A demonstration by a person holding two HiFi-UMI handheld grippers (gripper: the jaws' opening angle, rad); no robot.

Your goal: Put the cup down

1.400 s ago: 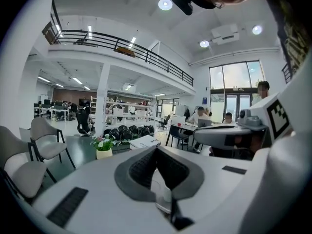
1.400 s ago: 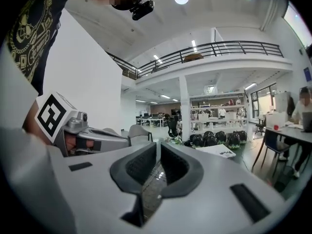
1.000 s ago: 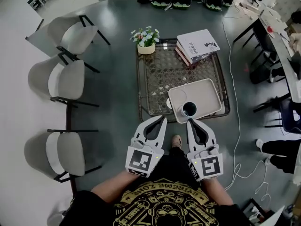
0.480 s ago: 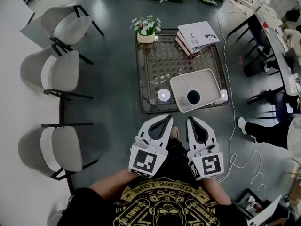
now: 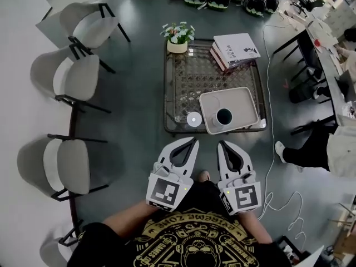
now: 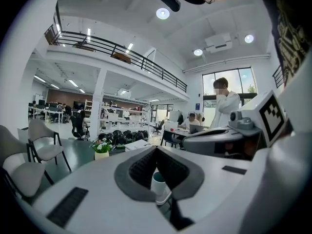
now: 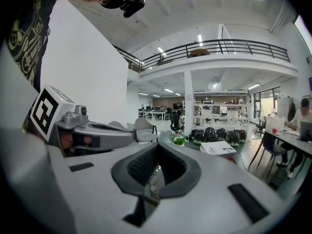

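The white cup with a dark inside stands upright on the beige tray, on the glass-topped table. Both grippers hover side by side below the table's near edge, clear of the cup. My left gripper is shut and empty. My right gripper is also shut with nothing in it. In the left gripper view the cup shows beyond the closed jaws of the left gripper, apart from them. In the right gripper view the right gripper has its jaws together, with only the table's edge showing past them.
A small white round object lies on the table left of the tray. A potted plant and stacked books sit at the far end. Three chairs line the left. A person's legs and a floor cable are at the right.
Both grippers have drawn back from the table's near edge toward the person, staying shut. The gap between the right gripper and the cup has grown; the cup stays on the tray.
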